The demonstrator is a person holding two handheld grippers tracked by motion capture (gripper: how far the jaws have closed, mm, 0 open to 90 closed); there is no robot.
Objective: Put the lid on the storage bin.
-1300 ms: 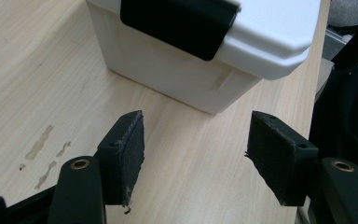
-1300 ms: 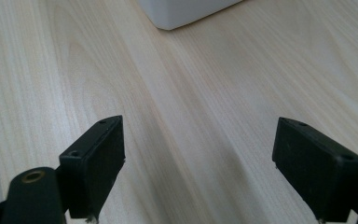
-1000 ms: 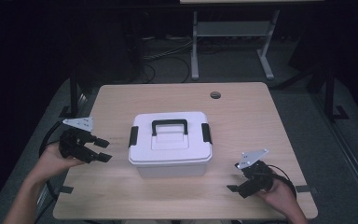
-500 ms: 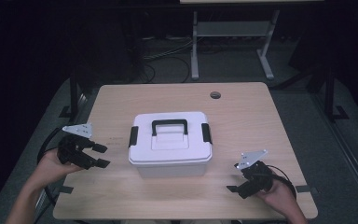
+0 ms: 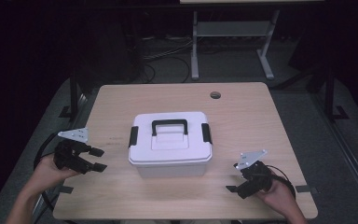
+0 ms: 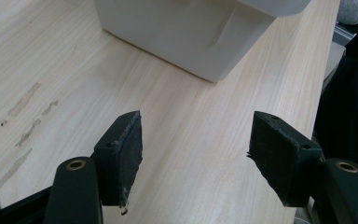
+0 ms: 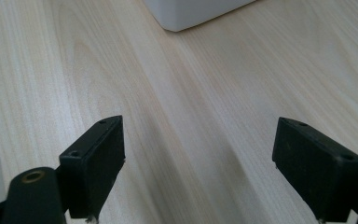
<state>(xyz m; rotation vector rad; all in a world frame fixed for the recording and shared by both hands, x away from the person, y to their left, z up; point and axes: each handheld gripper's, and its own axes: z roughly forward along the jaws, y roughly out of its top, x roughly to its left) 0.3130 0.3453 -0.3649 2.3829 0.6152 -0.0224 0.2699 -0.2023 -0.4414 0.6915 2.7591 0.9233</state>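
Evidently an approach is in hand, nothing yet being gripped. The right gripper (image 5: pixel 239 183) is held low near the table's (image 5: pixel 242 107) front edge, jaws spread and empty. The left gripper (image 5: pixel 94 159), likewise spread wide with nothing between, is pointed level at the white box (image 5: pixel 170 145), which is set between both grippers, apart from each. Next, the black side latches (image 5: pixel 133 136) would probably need reaching.

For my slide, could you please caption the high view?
Two hand-held grippers, left and right, wait open on either side of a latched white box on a wooden table.
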